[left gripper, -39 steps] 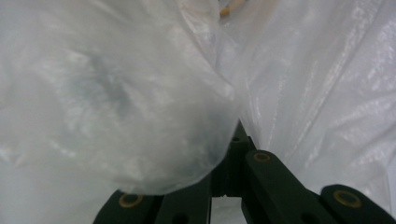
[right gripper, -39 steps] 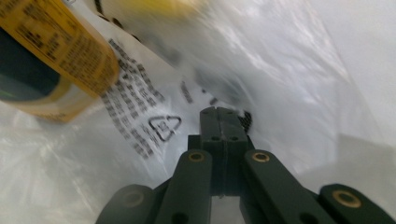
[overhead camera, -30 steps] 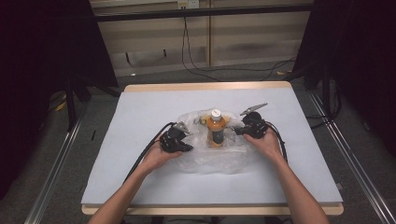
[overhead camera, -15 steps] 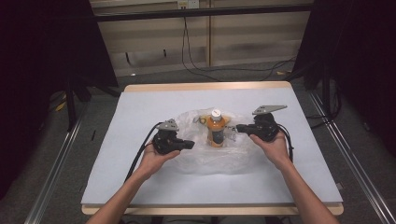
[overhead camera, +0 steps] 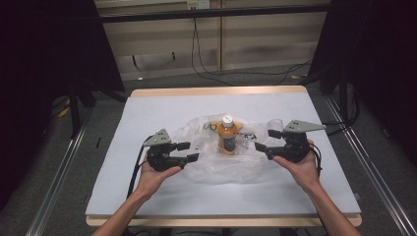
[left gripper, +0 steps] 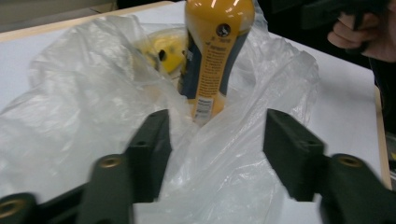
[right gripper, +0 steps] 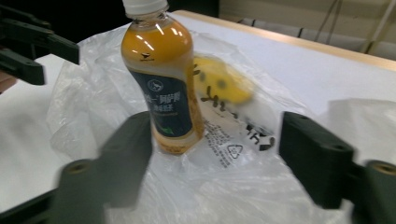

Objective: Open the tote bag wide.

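Nearest, both hands flank the clear plastic bag (overhead camera: 216,162) on the desk (overhead camera: 147,113); left gripper (overhead camera: 188,152) and right gripper (overhead camera: 263,142) hold their jaws released, empty. Between them stands the orange bottle (overhead camera: 226,135), upright, roughly equidistant.

We see a thin, crinkled plastic bag (overhead camera: 231,157), clear and shiny, with black print on it. The bottle (overhead camera: 227,136) looks like smooth glossy plastic, with a slick printed label and a white ribbed cap (right gripper: 139,5). The surface (overhead camera: 147,196) is matt and pale with a light wooden edge. Each claw looks like matt black plastic, the left claw (left gripper: 217,149) with brassy metal screws.
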